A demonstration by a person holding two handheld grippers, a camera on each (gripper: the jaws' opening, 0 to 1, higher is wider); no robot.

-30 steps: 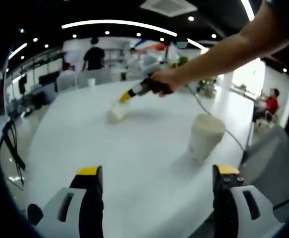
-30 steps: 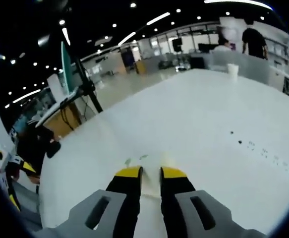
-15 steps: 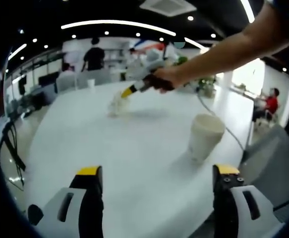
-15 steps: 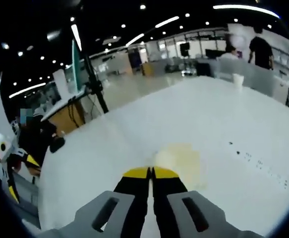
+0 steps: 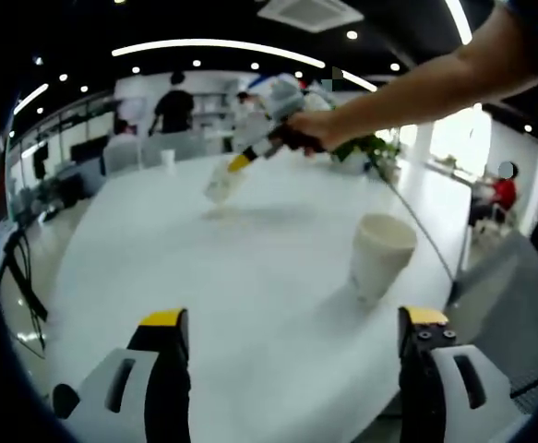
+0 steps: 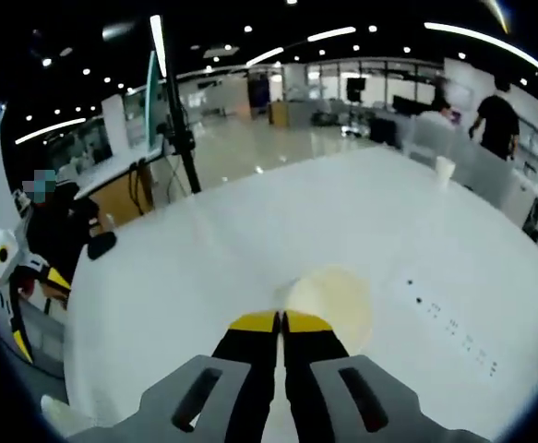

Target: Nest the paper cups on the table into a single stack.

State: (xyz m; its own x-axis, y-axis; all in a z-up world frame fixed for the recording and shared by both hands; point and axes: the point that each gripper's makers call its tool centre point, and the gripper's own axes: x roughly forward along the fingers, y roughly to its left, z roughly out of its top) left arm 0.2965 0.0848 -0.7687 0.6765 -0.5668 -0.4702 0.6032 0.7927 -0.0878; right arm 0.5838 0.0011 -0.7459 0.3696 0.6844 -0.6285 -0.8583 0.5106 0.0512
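Observation:
A white paper cup [image 5: 379, 254] stands upright on the white table [image 5: 204, 277], just ahead of my left gripper's right jaw. My left gripper [image 5: 293, 318] is open wide and holds nothing. Further off, a person's hand carries my right gripper [image 5: 243, 161], shut on a second paper cup [image 5: 221, 183] that hangs tilted above its shadow on the table. In the right gripper view my right gripper [image 6: 280, 320] pinches the wall of that cup [image 6: 333, 300], whose pale mouth faces the camera. A third cup [image 5: 167, 157] stands near the table's far edge [image 6: 446, 171].
A thin cable [image 5: 407, 208] runs across the table's right side past the upright cup. A tripod [image 6: 181, 138] stands on the floor beyond the table edge. A plant [image 5: 370, 152], chairs and people are at the far end.
My right gripper's jaws have shut on the cup and raised it off the table, up and a little away. My left gripper and the upright cup have stayed put.

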